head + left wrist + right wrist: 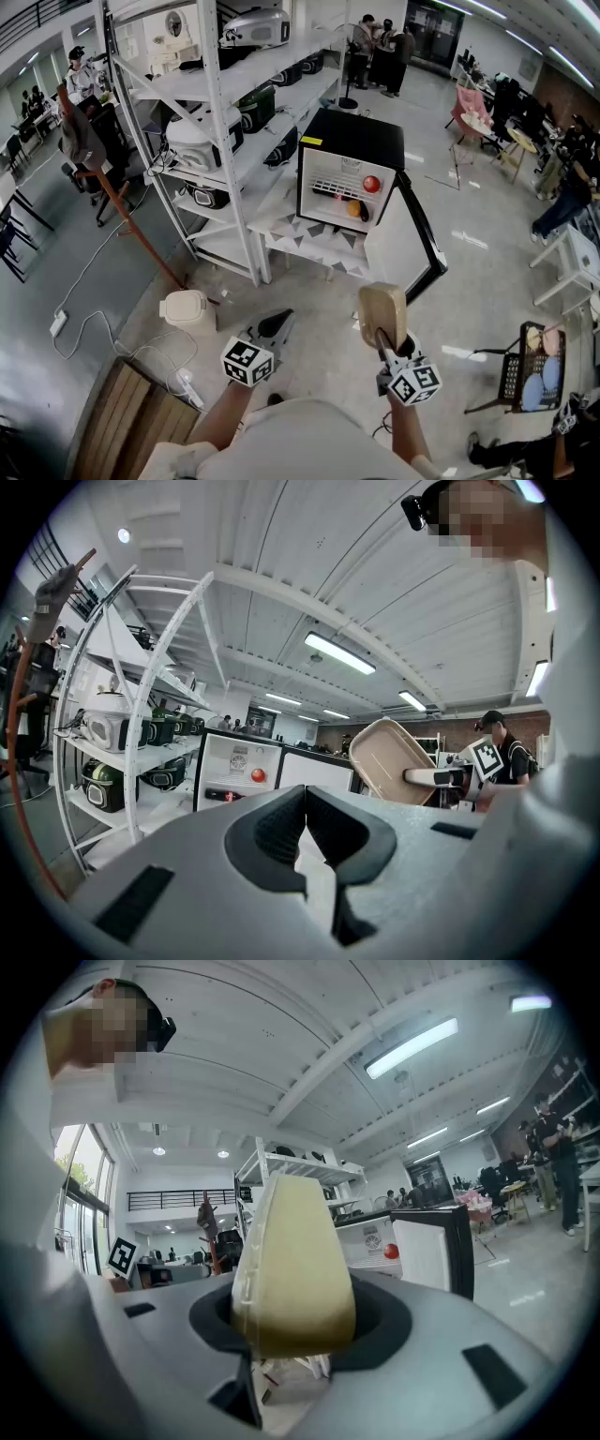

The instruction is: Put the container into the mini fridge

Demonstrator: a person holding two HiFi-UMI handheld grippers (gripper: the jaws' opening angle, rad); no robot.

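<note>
Clamping container (382,314) — right tool (386,347).

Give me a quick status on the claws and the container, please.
Right claw shut on container. Left claw shut, empty. Mini fridge door open, nothing blocking.

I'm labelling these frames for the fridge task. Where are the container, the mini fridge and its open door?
container (382,309): head view, middle of its beige face.
mini fridge (352,139): head view, its black top.
door (424,228): head view, its black outer edge.
</note>
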